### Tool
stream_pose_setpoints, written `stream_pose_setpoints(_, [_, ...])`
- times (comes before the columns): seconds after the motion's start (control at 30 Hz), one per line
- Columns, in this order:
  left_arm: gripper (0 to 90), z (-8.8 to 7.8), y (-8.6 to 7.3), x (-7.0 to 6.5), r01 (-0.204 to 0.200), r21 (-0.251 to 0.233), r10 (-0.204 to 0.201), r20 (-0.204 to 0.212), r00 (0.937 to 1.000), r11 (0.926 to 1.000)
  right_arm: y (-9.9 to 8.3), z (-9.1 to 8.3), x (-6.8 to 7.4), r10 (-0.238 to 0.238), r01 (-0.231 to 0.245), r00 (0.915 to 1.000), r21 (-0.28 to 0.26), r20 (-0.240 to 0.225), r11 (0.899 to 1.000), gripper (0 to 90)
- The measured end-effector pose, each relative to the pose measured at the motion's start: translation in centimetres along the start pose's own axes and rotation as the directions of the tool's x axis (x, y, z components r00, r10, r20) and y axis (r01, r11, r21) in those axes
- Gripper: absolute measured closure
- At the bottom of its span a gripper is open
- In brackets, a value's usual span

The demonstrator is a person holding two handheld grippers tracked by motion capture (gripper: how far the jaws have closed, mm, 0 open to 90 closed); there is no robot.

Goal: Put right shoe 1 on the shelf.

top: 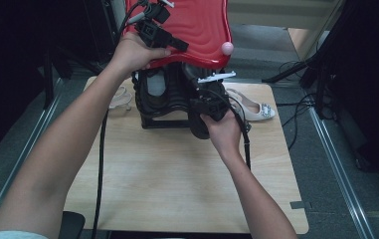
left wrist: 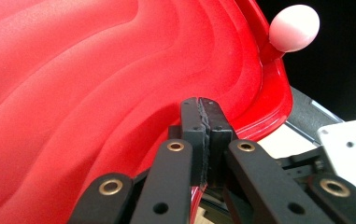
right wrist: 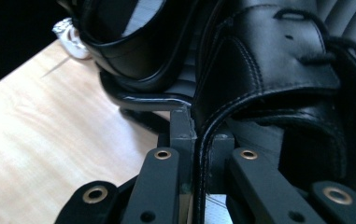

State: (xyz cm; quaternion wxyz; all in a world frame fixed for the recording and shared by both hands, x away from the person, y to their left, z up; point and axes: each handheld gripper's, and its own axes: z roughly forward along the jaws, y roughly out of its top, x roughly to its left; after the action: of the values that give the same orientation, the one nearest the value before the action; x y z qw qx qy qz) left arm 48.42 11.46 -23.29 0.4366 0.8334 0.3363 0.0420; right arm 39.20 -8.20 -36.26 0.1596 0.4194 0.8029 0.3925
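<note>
High view: light wood table (top: pixel 177 189), grey floor (top: pixel 336 174), dark, possibly curtained surroundings.

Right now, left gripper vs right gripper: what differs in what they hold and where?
The left gripper is shut on the red lid, raised above the table; the right gripper is shut on a black shoe, lower, near the wooden table. Both clamp a thin edge between closed jaws.

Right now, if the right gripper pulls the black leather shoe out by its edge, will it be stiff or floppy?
Probably semi-stiff: the black leather shoe keeps its shape while the right gripper pinches only its stitched collar. The thin edge may bend a little. It looks fairly heavy, so it might swing.
</note>
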Motion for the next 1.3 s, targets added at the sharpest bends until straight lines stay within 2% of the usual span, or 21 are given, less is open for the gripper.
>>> stream_pose_setpoints(0.07, [89.8,-0.1,0.0,0.0,0.001,0.003,-0.001,0.001,1.0000,1.0000,-0.1,1.0,-0.1,0.003,-0.003,0.9989,-0.012,0.046,1.000,86.7])
stream_pose_setpoints(0.13, [89.8,-0.1,-0.1,0.0,-0.002,0.002,0.002,-0.001,1.0000,1.0000,-0.1,1.7,-0.6,0.034,-0.033,0.9985,-0.026,0.043,0.999,86.9])
stream_pose_setpoints(0.2, [89.8,0.0,-0.1,-0.1,-0.009,-0.003,0.009,-0.006,0.9999,1.0000,0.0,2.2,-0.6,0.044,-0.042,0.9980,-0.041,0.045,0.998,87.0])
stream_pose_setpoints(0.33, [89.8,-0.1,-0.1,-0.1,-0.014,-0.004,0.014,-0.009,0.9999,0.9999,0.3,3.2,-0.2,0.042,-0.036,0.9956,-0.064,0.084,0.997,86.9])
stream_pose_setpoints(0.53, [89.8,-0.1,-0.2,-0.2,-0.026,-0.014,0.025,-0.016,0.9996,0.9996,0.7,4.4,-0.3,0.067,-0.061,0.9929,-0.067,0.098,0.996,85.4])
stream_pose_setpoints(0.57, [89.8,-0.1,-0.3,-0.2,-0.028,-0.013,0.028,-0.016,0.9995,0.9995,0.9,4.6,-0.1,0.068,-0.063,0.9931,-0.051,0.095,0.997,82.1])
stream_pose_setpoints(0.7, [89.8,-0.1,-0.3,-0.2,-0.022,-0.016,0.022,-0.015,0.9996,0.9996,1.3,4.7,-0.2,0.077,-0.075,0.9946,-0.024,0.070,0.997,76.2])
stream_pose_setpoints(0.77, [89.8,-0.1,-0.3,-0.1,-0.023,-0.019,0.023,-0.015,0.9996,0.9996,1.4,4.5,-0.4,0.110,-0.109,0.9933,-0.031,0.035,0.994,70.9])
stream_pose_setpoints(0.8, [89.8,-0.1,-0.3,-0.2,-0.030,-0.021,0.029,-0.018,0.9994,0.9993,1.4,4.2,-0.5,0.102,-0.101,0.9946,-0.035,0.017,0.994,69.5])
stream_pose_setpoints(0.9, [89.8,-0.1,-0.3,-0.2,-0.027,-0.020,0.026,-0.020,0.9995,0.9994,1.3,3.8,-0.2,0.073,-0.073,0.9969,-0.029,0.028,0.997,71.0])
stream_pose_setpoints(0.93, [89.8,-0.1,-0.3,-0.1,-0.025,-0.018,0.025,-0.018,0.9995,0.9995,1.1,3.1,0.0,0.049,-0.048,0.9985,-0.049,0.024,0.998,71.0])
stream_pose_setpoints(0.97, [89.9,-0.1,-0.3,-0.1,-0.025,-0.018,0.025,-0.018,0.9995,0.9995,1.1,3.1,0.0,0.049,-0.048,0.9985,-0.049,0.024,0.998,71.0])
stream_pose_setpoints(1.0, [89.8,-0.1,-0.3,-0.1,-0.025,-0.018,0.025,-0.018,0.9995,0.9995,0.9,2.4,0.1,0.051,-0.051,0.9987,-0.054,0.000,0.997,72.9])
stream_pose_setpoints(1.03, [89.8,-0.1,-0.3,-0.1,-0.024,-0.019,0.024,-0.017,0.9996,0.9995,0.9,2.4,0.1,0.051,-0.051,0.9987,-0.054,0.000,0.997,72.9])
stream_pose_setpoints(1.07, [89.8,-0.1,-0.3,-0.1,-0.023,-0.019,0.023,-0.016,0.9996,0.9996,0.6,1.2,0.2,0.046,-0.047,0.9987,-0.083,-0.021,0.995,76.3])
stream_pose_setpoints(1.1, [89.8,-0.1,-0.3,-0.1,-0.023,-0.019,0.023,-0.016,0.9996,0.9996,0.6,1.2,0.2,0.046,-0.047,0.9987,-0.083,-0.021,0.995,76.3])
stream_pose_setpoints(1.13, [89.8,-0.1,-0.3,-0.1,-0.022,-0.018,0.022,-0.015,0.9996,0.9996,0.4,0.4,0.1,0.041,-0.047,0.9968,-0.084,-0.069,0.995,80.8])
stream_pose_setpoints(1.17, [89.8,-0.1,-0.3,-0.1,-0.021,-0.017,0.021,-0.014,0.9997,0.9996,0.4,0.4,0.1,0.041,-0.047,0.9968,-0.084,-0.069,0.995,80.8])
stream_pose_setpoints(1.23, [89.8,-0.1,-0.3,-0.1,-0.018,-0.016,0.018,-0.012,0.9998,0.9997,-0.2,-0.7,0.3,0.017,-0.025,0.9944,-0.076,-0.104,0.997,88.3])
stream_pose_setpoints(1.3, [89.8,-0.1,-0.3,-0.1,-0.017,-0.017,0.017,-0.012,0.9998,0.9997,-0.5,-1.0,0.3,0.010,-0.018,0.9935,-0.076,-0.114,0.997,89.6])
